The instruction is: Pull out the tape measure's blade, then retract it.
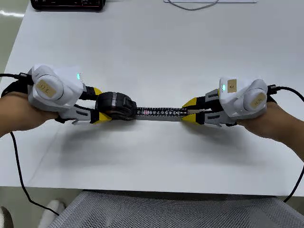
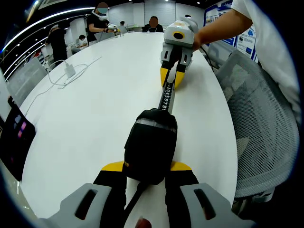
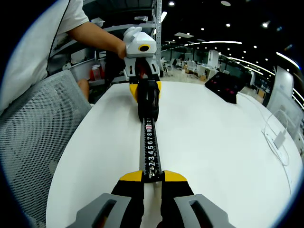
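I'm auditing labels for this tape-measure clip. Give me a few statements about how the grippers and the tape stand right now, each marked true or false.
1. The left gripper is shut on the tape measure's black case. True.
2. The blade is fully retracted into the case. False: a stretch of it is out, running from the case to the right gripper.
3. The right gripper's fingers pinch the blade's free end. True.
4. The blade's numbers face down toward the table. False: they face up and can be read in the head view and the right gripper view.
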A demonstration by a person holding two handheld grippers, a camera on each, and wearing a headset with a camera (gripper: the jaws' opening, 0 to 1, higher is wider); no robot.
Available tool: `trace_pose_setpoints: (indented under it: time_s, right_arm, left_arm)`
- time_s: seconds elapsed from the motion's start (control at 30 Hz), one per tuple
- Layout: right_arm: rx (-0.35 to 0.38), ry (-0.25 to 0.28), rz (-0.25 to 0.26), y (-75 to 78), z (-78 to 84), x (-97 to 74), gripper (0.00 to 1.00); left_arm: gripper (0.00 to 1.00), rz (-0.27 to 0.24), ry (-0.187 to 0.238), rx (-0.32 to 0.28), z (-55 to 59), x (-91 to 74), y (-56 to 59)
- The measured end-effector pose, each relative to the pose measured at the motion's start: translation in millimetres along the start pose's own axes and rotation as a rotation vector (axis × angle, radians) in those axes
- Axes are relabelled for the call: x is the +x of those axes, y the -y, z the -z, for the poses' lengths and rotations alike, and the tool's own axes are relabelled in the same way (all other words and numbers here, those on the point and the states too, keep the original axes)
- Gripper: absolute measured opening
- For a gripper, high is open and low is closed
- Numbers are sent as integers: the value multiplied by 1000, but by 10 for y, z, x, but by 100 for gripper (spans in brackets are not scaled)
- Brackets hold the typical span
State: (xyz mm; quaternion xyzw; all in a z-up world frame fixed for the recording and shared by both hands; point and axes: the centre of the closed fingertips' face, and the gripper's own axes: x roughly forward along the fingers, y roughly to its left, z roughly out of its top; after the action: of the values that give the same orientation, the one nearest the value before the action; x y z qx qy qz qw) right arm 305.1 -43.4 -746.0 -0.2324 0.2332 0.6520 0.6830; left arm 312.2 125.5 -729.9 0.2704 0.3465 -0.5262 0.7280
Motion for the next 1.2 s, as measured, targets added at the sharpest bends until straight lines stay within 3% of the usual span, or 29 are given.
trace_pose_setpoints:
  time_s: [1.2]
  right_arm:
    - [21,-54,38,33,320,-361,9]
  left_arm:
    - [26,2,-5,6,-5,0,4]
